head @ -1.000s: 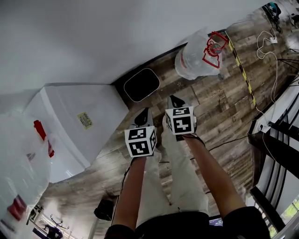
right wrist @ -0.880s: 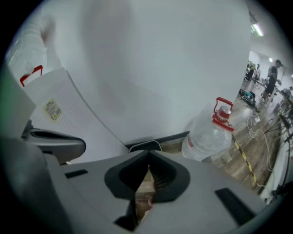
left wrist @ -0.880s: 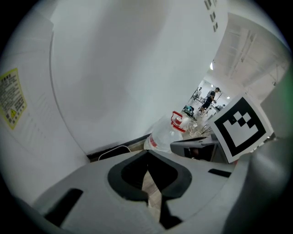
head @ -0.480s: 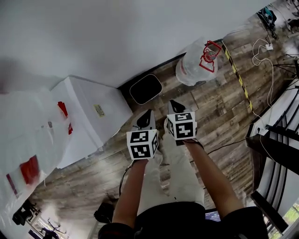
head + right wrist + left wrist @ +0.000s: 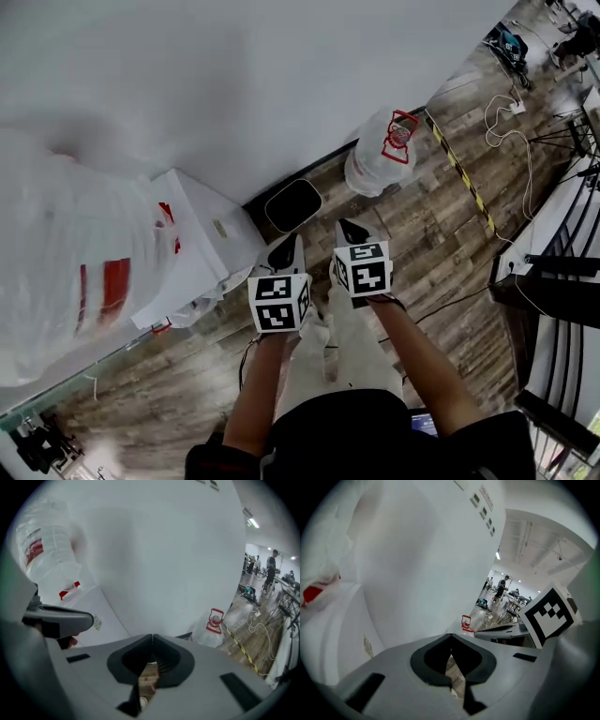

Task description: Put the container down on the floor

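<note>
Both my left gripper point(image 5: 286, 251) and right gripper point(image 5: 352, 232) closed tight, empty; container point(image 5: 378, 157) sits on floor point(image 5: 441, 234) by wall point(image 5: 281, 84), far right.

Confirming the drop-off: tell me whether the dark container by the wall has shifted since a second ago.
No. The dark container still sits against the wall, between the white cabinet and the water jug.

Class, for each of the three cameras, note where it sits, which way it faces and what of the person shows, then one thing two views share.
Head view: on the head, facing steeply down at the floor; both forearms, left gripper, right gripper show.
Left gripper view: on that gripper, facing the wall beyond its shut jaws.
Right gripper view: likewise, toward the wall; left gripper at left.
Shared: the clear bag in all.
</note>
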A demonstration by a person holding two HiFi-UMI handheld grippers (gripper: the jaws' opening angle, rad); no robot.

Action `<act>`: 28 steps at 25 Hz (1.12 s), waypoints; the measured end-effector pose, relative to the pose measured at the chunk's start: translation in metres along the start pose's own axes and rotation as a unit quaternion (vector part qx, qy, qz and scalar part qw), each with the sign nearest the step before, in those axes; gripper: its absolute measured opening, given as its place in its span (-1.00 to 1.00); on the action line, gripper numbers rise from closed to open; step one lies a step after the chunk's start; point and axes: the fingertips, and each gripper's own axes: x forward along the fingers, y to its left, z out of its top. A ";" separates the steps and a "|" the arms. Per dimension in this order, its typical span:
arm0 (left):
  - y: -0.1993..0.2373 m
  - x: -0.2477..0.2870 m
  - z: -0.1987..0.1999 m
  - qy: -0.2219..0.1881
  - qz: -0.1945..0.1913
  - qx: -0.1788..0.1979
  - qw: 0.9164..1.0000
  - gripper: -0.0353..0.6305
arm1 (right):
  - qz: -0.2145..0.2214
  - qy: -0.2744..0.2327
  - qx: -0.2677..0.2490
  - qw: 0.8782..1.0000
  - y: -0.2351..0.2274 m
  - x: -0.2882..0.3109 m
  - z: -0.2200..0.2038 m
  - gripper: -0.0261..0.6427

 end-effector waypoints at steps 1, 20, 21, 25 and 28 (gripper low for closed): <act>-0.002 -0.007 0.003 -0.002 0.001 0.006 1.000 -0.84 | -0.001 -0.004 -0.004 1.000 0.004 -0.007 0.003 -0.83; -0.058 -0.129 0.090 -0.100 -0.037 0.049 0.993 -0.84 | 0.026 -0.136 -0.043 0.989 0.068 -0.151 0.097 -0.83; -0.060 -0.133 0.095 -0.106 -0.038 0.054 0.992 -0.84 | 0.027 -0.142 -0.049 0.988 0.069 -0.157 0.102 -0.83; -0.071 -0.151 0.115 -0.130 -0.042 0.063 0.989 -0.84 | 0.035 -0.166 -0.056 0.984 0.072 -0.184 0.121 -0.83; -0.083 -0.162 0.128 -0.144 -0.042 0.071 0.986 -0.84 | 0.044 -0.181 -0.056 0.981 0.071 -0.203 0.130 -0.83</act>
